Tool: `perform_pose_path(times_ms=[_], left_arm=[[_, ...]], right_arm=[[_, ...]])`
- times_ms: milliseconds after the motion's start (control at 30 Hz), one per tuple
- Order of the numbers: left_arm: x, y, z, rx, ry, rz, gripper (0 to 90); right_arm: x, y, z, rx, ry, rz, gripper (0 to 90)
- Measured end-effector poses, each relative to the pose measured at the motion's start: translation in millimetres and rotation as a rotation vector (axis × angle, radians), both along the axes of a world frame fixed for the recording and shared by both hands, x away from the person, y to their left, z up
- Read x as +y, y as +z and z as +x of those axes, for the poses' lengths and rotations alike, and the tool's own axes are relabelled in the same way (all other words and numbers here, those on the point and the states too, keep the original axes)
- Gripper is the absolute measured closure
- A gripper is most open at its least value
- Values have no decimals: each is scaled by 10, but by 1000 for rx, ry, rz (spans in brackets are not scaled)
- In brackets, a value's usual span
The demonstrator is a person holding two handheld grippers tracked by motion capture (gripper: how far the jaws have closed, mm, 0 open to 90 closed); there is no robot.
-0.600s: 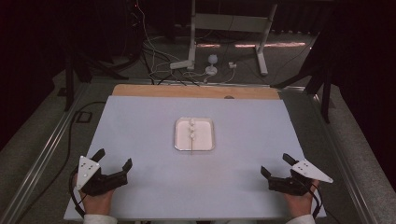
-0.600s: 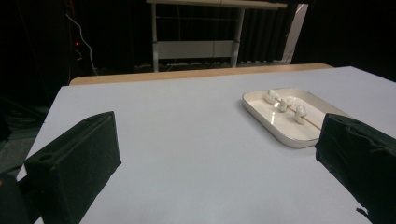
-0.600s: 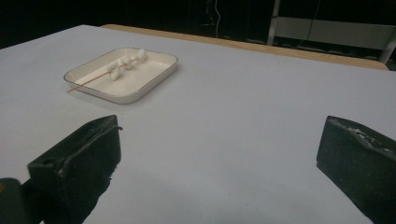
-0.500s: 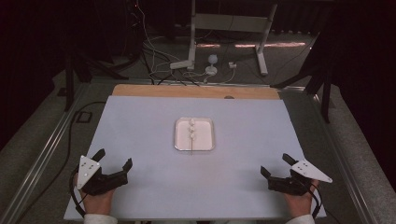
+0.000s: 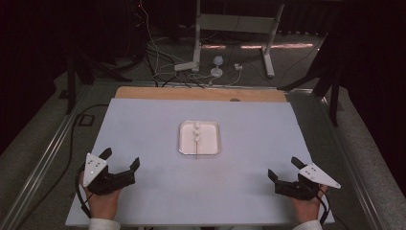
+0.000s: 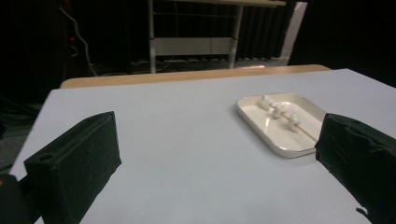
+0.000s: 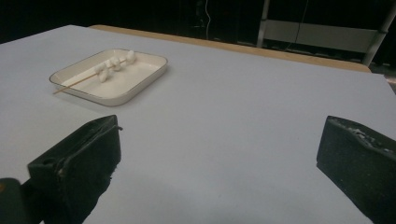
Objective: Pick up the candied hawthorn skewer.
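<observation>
Overhanging tray (image 5: 213, 146) rim, skewer (image 5: 197, 143) tip, marshmallows blurred

Wide, bare white tabletop (image 5: 143, 124) separates the left gripper (image 5: 120, 162) and right gripper (image 5: 283, 168), both jaws spread, from the only obstacle: 1 shallow white tray (image 5: 184, 143) at centre, with a skewer of marshmallows (image 5: 197, 134) whose stick overhangs the near rim.

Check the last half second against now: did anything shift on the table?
Nothing visibly changed. The left claw and the right claw rest open at the near corners, apart from the tray and the skewer lying in it.
</observation>
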State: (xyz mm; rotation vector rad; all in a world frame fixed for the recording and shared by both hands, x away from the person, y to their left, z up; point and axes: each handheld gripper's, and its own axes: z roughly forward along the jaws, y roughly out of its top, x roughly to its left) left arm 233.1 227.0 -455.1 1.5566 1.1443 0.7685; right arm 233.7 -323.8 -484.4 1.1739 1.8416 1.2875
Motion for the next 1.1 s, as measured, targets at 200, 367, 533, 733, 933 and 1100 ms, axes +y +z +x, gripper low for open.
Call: perform_pose_path(times_ms=[200, 367, 533, 733, 933, 1100], left_arm=[[-159, 85, 145, 39, -37, -2, 9], [-318, 133, 292, 58, -77, -1, 9], [-487, 131, 447, 81, -109, 10, 10], [-679, 66, 591, 109, -142, 26, 9], [-930, -40, 793, 152, -170, 46, 10], [-1038, -68, 898, 164, -171, 56, 10]], right_arm=[[2, -5, 2, 4, -3, -9, 0], [4, -8, 6, 7, -2, -6, 0], [3, -11, 7, 9, 0, -4, 0], [6, -12, 8, 13, 4, -5, 0], [5, -11, 6, 13, 5, -6, 1], [6, -18, 15, 18, 9, -7, 0]])
